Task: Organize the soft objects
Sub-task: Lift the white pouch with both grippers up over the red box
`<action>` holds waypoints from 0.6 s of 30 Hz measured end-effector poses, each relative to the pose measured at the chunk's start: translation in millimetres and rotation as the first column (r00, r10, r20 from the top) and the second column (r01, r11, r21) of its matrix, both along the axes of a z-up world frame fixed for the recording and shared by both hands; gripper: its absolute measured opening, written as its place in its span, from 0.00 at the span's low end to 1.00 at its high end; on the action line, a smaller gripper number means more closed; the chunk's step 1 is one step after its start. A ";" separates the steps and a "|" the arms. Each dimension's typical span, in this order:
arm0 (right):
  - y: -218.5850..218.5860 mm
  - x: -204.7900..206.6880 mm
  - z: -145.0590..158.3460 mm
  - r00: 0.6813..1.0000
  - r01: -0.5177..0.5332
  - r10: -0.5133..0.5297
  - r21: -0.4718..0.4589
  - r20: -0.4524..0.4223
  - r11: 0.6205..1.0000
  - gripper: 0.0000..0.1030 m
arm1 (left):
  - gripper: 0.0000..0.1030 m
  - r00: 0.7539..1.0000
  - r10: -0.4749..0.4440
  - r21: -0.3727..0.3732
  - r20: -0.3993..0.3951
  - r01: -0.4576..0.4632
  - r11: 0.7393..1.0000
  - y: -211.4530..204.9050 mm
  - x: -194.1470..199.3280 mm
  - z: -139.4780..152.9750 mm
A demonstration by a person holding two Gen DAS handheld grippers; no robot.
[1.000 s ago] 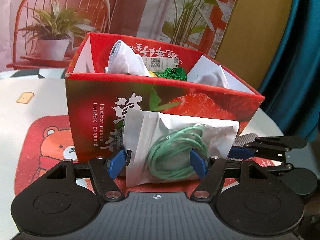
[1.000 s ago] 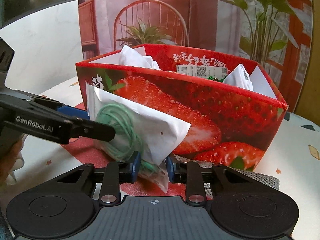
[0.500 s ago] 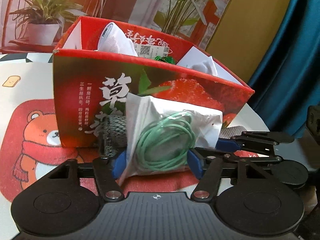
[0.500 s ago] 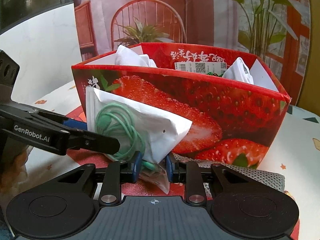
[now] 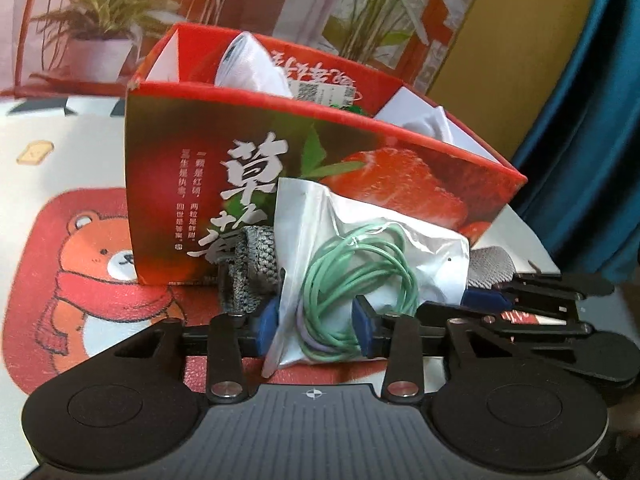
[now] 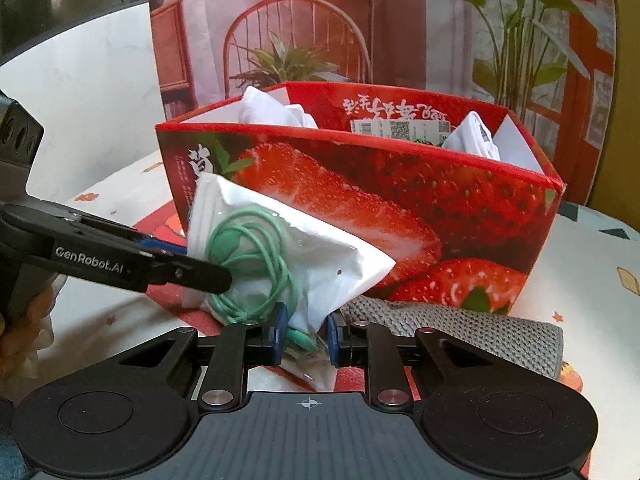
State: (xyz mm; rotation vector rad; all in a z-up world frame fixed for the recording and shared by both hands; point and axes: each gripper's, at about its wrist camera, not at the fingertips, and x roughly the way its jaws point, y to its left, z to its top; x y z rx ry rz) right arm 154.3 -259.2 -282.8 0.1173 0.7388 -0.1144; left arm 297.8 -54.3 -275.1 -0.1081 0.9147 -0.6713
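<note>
A white plastic bag [image 5: 420, 264] [image 6: 320, 264] with a coiled green cable [image 5: 360, 276] [image 6: 256, 248] inside hangs in front of the red strawberry box [image 5: 180, 200] [image 6: 480, 208]. My left gripper [image 5: 314, 326] has its jaws closing, and its blue pads press the bag's lower part from both sides. My right gripper [image 6: 306, 334] is also closing, pinching the bag's bottom corner and a bit of cable. A grey knitted cloth [image 5: 256, 268] [image 6: 460, 328] lies against the foot of the box. White folded fabrics [image 5: 256, 64] [image 6: 476, 136] stick up out of the box.
The box stands on a bear-print table mat [image 5: 80, 260]. A teal curtain [image 5: 600, 120] hangs at the right. Behind the box is a printed backdrop of a chair and plants [image 6: 296, 40]. A person's hand [image 6: 24, 328] holds the left gripper.
The left jaws have narrowed onto the bag, bunching it into a slimmer shape. The grey cloth now shows left of the bag. The right jaws have tightened slightly on the bag's corner.
</note>
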 end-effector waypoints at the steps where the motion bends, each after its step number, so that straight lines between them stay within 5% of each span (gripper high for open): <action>1: -0.4 1.3 -1.3 1.000 0.010 -0.010 0.002 -0.002 1.000 0.18 | 0.51 1.000 0.003 -0.012 -0.012 -0.003 1.000 -0.5 2.5 -1.7; 6: 1.3 3.5 -3.8 1.000 0.012 -0.012 -0.014 -0.001 1.000 0.18 | 0.59 1.000 -0.014 0.009 0.010 0.014 1.000 -9.9 1.2 -3.8; 11: 2.9 3.2 -2.8 1.000 0.020 -0.020 -0.031 -0.006 0.999 0.18 | 0.34 0.999 -0.027 0.021 0.029 0.026 0.999 -8.4 -3.7 0.7; 18: 9.1 -5.7 6.2 1.000 0.009 -0.008 -0.043 0.021 0.999 0.16 | 0.34 1.000 -0.006 -0.019 0.019 0.007 1.000 2.0 -15.5 5.2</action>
